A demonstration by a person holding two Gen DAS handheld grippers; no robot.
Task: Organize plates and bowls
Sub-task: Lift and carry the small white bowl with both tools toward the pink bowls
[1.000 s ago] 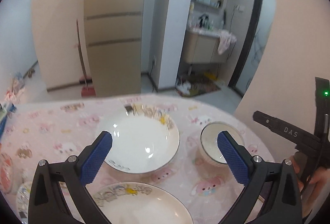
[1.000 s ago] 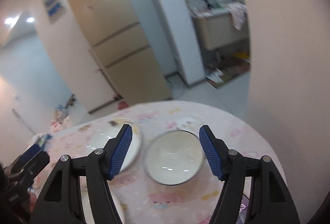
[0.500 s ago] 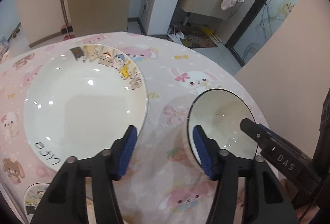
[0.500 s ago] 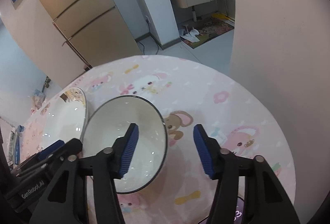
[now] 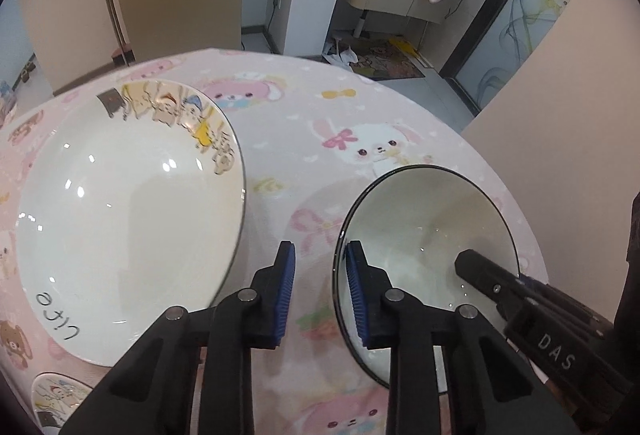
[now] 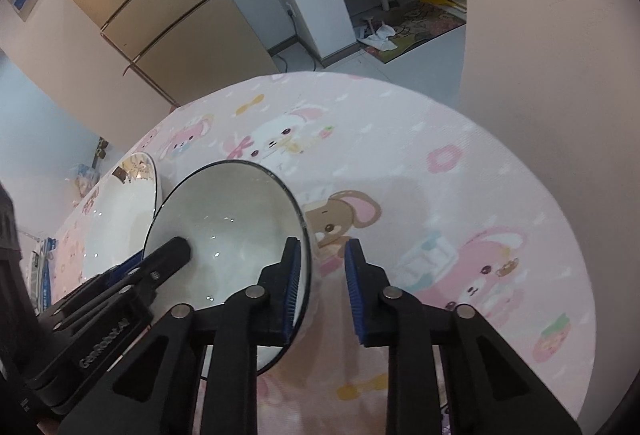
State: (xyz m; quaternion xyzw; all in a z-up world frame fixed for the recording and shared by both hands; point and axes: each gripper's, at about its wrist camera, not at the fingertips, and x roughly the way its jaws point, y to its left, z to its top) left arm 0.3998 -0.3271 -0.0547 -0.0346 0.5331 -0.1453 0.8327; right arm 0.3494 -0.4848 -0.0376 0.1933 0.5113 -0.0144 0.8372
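Both grippers straddle the bowl (image 5: 428,235) wall on opposite sides of its rim. It sits on the pink surface (image 5: 320,139), right of the plate (image 5: 120,211).

Left gripper (image 5: 320,287): fingers have just been closing, rim between.

Right gripper (image 6: 320,287): likewise (pad contact unclear).

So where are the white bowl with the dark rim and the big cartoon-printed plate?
White bowl with dark rim (image 5: 424,231): left wrist view, inner wall.
Big cartoon-printed white plate (image 5: 120,219): left wrist view, bare centre.
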